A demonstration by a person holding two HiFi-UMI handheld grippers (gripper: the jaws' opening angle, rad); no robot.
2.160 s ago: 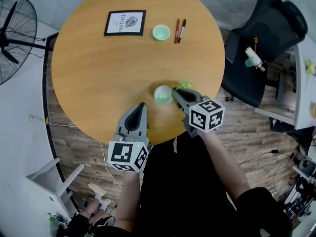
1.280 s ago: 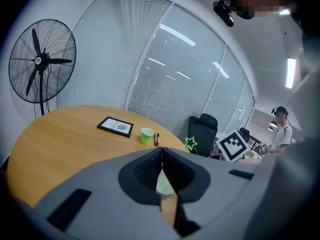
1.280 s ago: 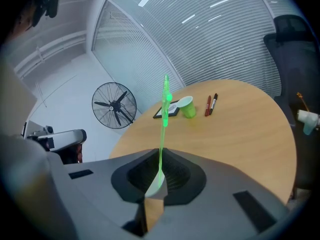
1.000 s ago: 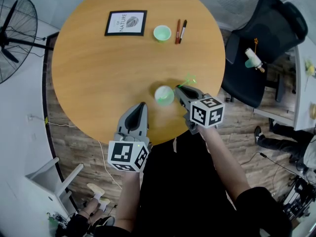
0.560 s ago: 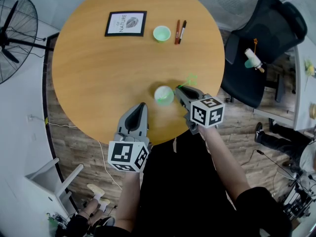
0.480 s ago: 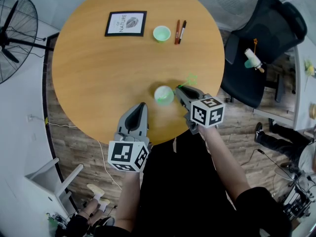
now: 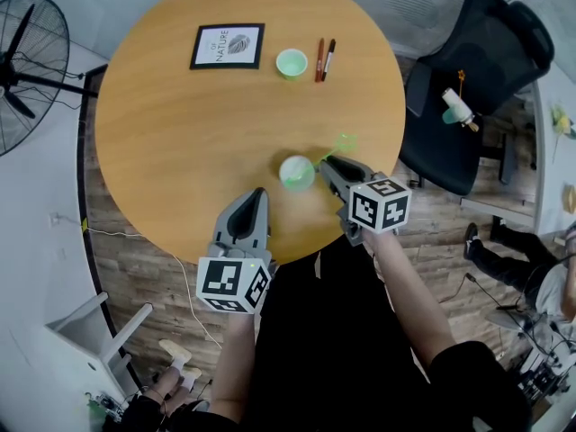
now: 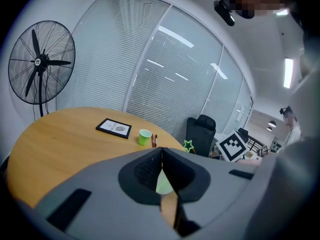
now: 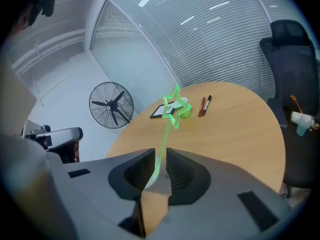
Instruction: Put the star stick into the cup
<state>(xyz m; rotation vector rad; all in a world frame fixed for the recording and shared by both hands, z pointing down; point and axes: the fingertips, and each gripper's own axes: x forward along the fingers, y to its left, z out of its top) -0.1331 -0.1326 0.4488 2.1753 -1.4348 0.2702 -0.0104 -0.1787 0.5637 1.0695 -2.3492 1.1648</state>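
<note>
1. The step in hand looks like the insertion. The right gripper [image 7: 329, 163] has its jaws closed to a narrow gap on the shaft of the star stick [image 7: 345, 142]. The stick slants up, with its star away from the person and its lower end down at the near cup [image 7: 296, 172].
2. I cannot tell whether the stick's tip is already inside the rim.
3. The next move probably calls for steepening the stick over the cup's mouth, lowering it, then letting go gently so the light cup does not tip.
4. The left gripper [image 7: 256, 192] rests near the desk [image 7: 180, 133] edge, with its jaws together on nothing.
5. Count:
   - one star stick
   - two green cups, the second cup [image 7: 292, 62] far across the desk
   - two pens [image 7: 323, 58] beside the second cup
   - one framed picture [image 7: 227, 45]
</note>
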